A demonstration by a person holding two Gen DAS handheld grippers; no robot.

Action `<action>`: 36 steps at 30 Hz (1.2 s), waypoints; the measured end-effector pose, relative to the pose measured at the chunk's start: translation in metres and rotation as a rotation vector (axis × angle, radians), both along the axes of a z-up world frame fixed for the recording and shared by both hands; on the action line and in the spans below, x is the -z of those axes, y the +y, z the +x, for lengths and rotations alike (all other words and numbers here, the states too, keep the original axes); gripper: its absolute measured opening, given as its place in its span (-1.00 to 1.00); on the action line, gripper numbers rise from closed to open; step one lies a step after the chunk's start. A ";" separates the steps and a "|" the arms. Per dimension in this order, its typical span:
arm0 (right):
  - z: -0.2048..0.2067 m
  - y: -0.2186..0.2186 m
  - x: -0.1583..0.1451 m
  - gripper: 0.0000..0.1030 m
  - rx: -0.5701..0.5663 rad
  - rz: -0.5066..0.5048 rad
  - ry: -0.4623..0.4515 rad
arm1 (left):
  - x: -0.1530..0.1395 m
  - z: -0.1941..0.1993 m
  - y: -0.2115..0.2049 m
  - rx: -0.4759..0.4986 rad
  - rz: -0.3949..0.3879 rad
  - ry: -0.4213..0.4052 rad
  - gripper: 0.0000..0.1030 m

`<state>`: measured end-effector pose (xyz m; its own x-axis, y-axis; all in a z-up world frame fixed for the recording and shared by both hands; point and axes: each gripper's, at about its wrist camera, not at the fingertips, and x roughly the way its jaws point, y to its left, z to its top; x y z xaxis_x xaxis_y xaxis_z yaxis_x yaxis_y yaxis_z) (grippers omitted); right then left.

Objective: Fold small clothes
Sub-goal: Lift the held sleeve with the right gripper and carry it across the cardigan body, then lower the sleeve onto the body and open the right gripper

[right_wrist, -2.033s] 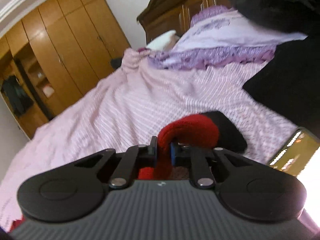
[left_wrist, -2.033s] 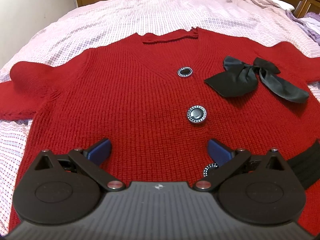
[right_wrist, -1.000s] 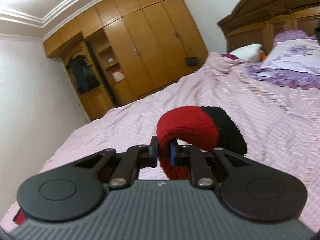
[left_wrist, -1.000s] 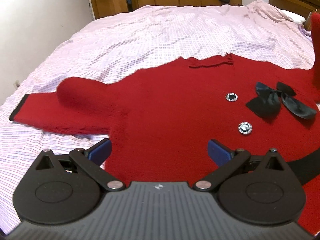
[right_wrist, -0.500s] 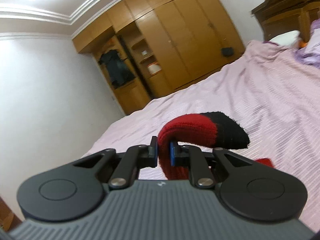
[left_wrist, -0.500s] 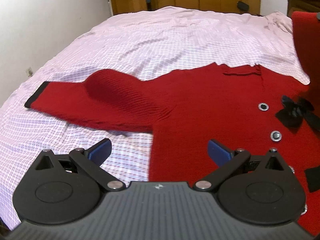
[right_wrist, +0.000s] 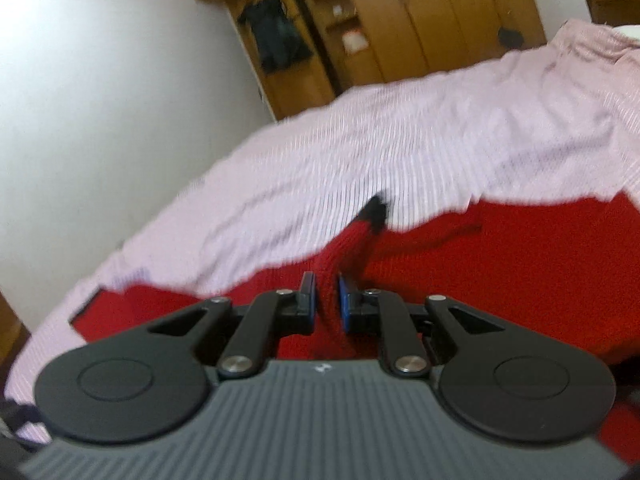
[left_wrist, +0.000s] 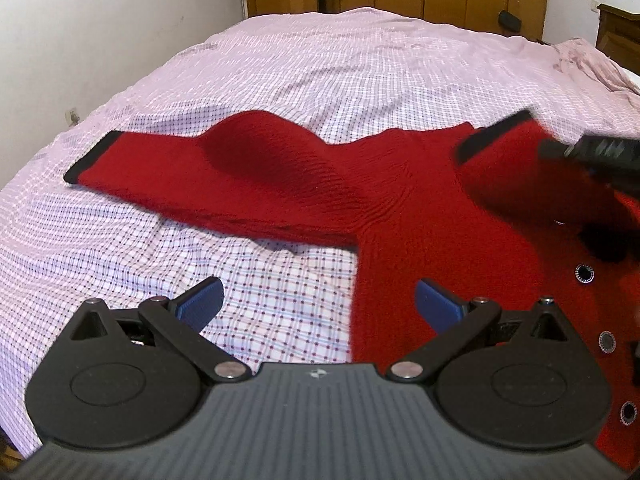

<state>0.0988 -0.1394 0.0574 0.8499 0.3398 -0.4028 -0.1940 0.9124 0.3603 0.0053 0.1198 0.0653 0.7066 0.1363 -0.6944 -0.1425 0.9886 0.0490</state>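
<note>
A red knit cardigan (left_wrist: pixel 440 216) with round buttons lies face up on the bed. Its left sleeve (left_wrist: pixel 208 184), ending in a black cuff, stretches out to the left on the sheet. My left gripper (left_wrist: pixel 316 300) is open and empty, low over the sheet at the cardigan's left side edge. My right gripper (right_wrist: pixel 326 300) is shut on the right sleeve (right_wrist: pixel 344 248), whose black cuff (right_wrist: pixel 374 210) points ahead, and it holds the sleeve over the cardigan's chest. In the left wrist view that sleeve (left_wrist: pixel 520 168) and the right gripper (left_wrist: pixel 592 152) show blurred at the right.
The bed is covered with a pink checked sheet (left_wrist: pixel 320 80). A white wall (left_wrist: pixel 100 20) runs along the left. Wooden wardrobes (right_wrist: pixel 400 20) stand beyond the far end of the bed.
My right gripper has swung the held right sleeve leftward and down over the cardigan's body. My left gripper has moved left, from over the buttons to the cardigan's left edge.
</note>
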 end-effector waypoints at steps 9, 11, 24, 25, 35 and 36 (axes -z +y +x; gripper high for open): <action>-0.004 0.016 0.023 0.15 -0.076 0.011 0.142 | 0.001 -0.001 0.000 -0.002 -0.011 -0.006 1.00; -0.014 0.020 0.020 0.20 -0.112 -0.025 0.135 | -0.001 -0.002 -0.002 0.005 -0.009 -0.012 1.00; -0.058 -0.055 -0.014 0.37 -0.153 0.031 0.028 | -0.026 0.014 -0.045 0.088 0.019 -0.060 1.00; -0.058 -0.065 -0.013 0.37 -0.119 0.035 0.020 | -0.028 0.016 -0.050 0.098 0.019 -0.065 1.00; -0.036 -0.146 0.005 0.41 0.222 0.077 0.055 | -0.030 0.016 -0.069 0.111 0.016 -0.067 1.00; -0.034 -0.151 0.006 0.41 0.245 0.067 0.051 | -0.030 0.018 -0.068 0.107 0.024 -0.067 1.00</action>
<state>0.0648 -0.2900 0.0518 0.8894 0.1537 -0.4305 0.0499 0.9035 0.4256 0.0234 0.0518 0.0956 0.7626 0.0737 -0.6426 -0.0403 0.9970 0.0665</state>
